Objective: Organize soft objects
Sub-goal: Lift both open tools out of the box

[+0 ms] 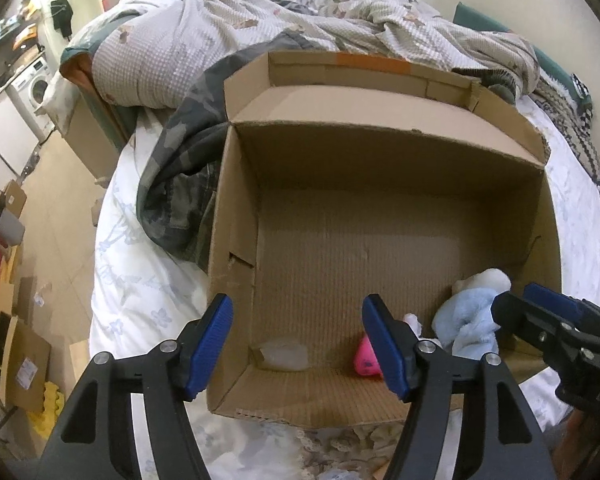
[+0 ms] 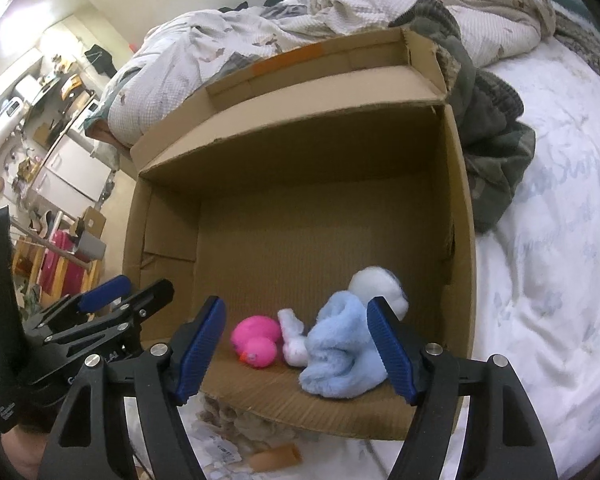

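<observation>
The pale-blue fluffy plush toy (image 2: 340, 356) lies in the open brown cardboard box (image 2: 460, 240) — directly ahead of the right gripper (image 2: 296, 354), jaws spread, nothing pinched. The left gripper (image 1: 298, 346) — also spread, empty — sits farther off.

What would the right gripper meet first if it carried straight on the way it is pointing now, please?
Probably the light blue plush toy in the cardboard box; it lies between the open right gripper fingers, though depth is unclear.
</observation>
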A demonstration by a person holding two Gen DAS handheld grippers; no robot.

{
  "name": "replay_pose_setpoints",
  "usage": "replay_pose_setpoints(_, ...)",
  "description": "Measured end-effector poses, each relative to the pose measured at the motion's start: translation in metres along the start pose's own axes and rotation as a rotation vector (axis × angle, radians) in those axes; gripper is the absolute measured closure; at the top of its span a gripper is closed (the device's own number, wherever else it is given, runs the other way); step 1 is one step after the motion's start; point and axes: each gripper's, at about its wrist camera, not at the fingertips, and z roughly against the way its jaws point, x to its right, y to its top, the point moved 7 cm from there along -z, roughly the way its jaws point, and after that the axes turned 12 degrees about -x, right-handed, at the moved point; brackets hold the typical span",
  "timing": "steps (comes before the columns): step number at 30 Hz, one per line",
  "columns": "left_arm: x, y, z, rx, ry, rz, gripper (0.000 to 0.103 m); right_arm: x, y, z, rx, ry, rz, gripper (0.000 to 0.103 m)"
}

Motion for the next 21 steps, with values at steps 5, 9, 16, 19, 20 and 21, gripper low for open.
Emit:
replay_pose_setpoints(5, -0.008, -0.006, 0.015, 0.043, -0.003, 0.004, 0.039, 0.001, -0.004, 0.008, 0.033, 0.014, -0.018, 0.026)
replay_pose_setpoints(9, -0.016, -0.016, 0.031, 0.074, 0.000, -0.002, 0.039, -0.004, -0.012, 0.015, 0.043, 0.034, 0.003, 0.011)
replay_pose_setpoints(16, -0.032, -0.031, 0.045, 0.091, 0.004, 0.023, 0.039, -0.005, -0.032, 0.034, 0.076, 0.018, -0.010, 0.000)
replay_pose_setpoints(19, -0.035, -0.040, 0.049, 0.094, 0.008, 0.027, 0.039, -0.002, -0.041, 0.037, 0.080, 0.014, -0.021, 0.000)
replay_pose_setpoints(20, -0.036, -0.042, 0.050, 0.097, 0.008, 0.024, 0.039, 0.000, -0.043, 0.037, 0.076, 0.007, -0.023, 0.000)
replay_pose_setpoints(21, -0.038, -0.046, 0.052, 0.099, 0.009, 0.018, 0.039, 0.000, -0.047, 0.037, 0.068, -0.002, -0.015, 0.000)
